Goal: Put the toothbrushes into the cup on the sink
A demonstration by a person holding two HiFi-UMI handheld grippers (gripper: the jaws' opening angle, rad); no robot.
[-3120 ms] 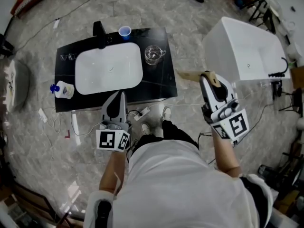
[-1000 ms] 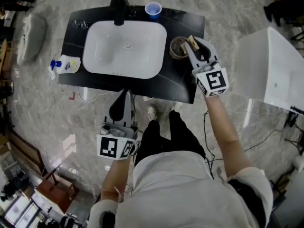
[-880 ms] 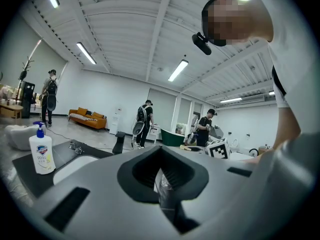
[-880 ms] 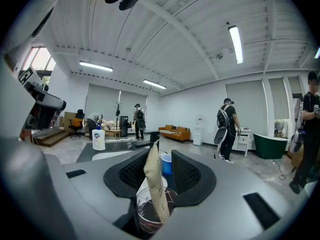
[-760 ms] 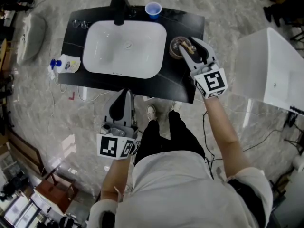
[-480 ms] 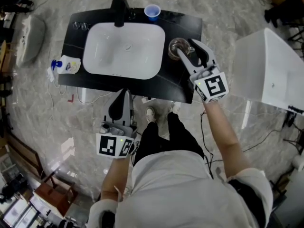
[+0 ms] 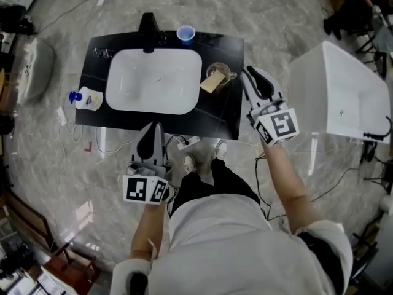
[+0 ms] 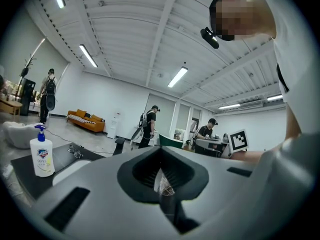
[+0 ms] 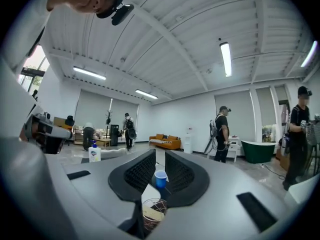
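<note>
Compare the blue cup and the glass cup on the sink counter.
The blue cup is opaque; the glass cup is clear. The blue cup looks smaller than the glass cup. The blue cup stands at the back edge by the faucet; the glass cup stands right of the basin. A tan object leans out of the glass cup; nothing sticks out of the blue cup. Both stand upright on the black counter.

Bare black tabletop [image 7: 218, 112] runs along the front and right edges, while the clear glass cup [image 7: 220, 74], small blue paper cup [image 7: 185, 34] and black faucet [image 7: 147, 24] block the back around the white rectangular basin [image 7: 153, 82].
</note>
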